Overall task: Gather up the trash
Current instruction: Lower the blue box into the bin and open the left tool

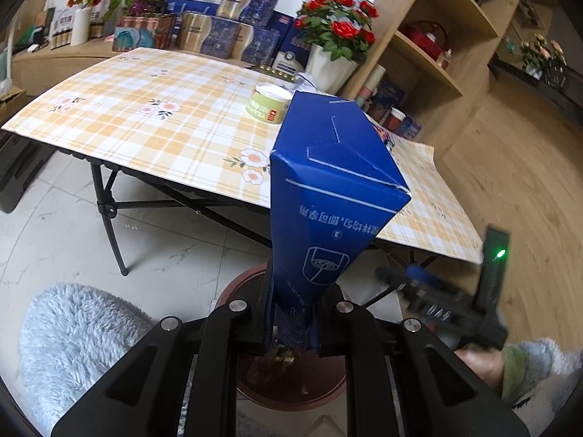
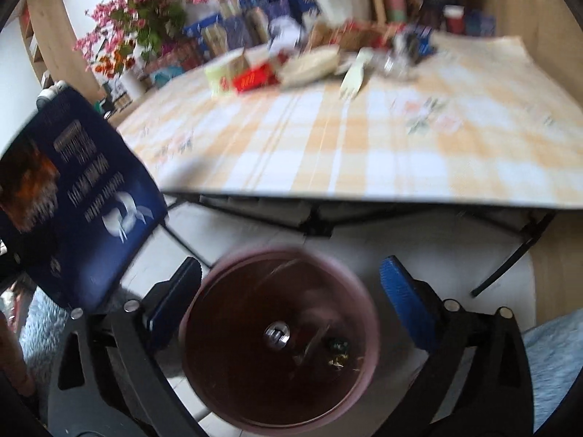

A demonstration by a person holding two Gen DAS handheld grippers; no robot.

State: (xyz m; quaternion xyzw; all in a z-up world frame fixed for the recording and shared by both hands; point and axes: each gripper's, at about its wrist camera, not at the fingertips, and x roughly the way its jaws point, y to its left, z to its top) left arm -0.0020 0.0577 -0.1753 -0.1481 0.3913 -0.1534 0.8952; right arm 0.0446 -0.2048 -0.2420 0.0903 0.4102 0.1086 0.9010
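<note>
My left gripper [image 1: 291, 313] is shut on a tall blue carton [image 1: 328, 189] and holds it above a brown round bin [image 1: 328, 386] on the floor. The carton also shows at the left of the right wrist view [image 2: 80, 196]. My right gripper [image 2: 291, 291] is open and empty over the bin [image 2: 277, 415], which holds a small metal piece and scraps. It also shows in the left wrist view [image 1: 419, 276]. More trash lies on the checked table [image 2: 364, 153]: a red packet [image 2: 255, 78], a pale plate [image 2: 309, 63], a white fork [image 2: 353, 76]. A green tub [image 1: 267, 103] stands there.
The folding table has black legs [image 1: 109, 218]. Gift boxes [image 1: 226, 32] and a white pot of red flowers [image 1: 335, 43] stand at its far side. A wooden shelf unit [image 1: 437, 54] stands at the right. A grey fluffy sleeve [image 1: 80, 346] is at lower left.
</note>
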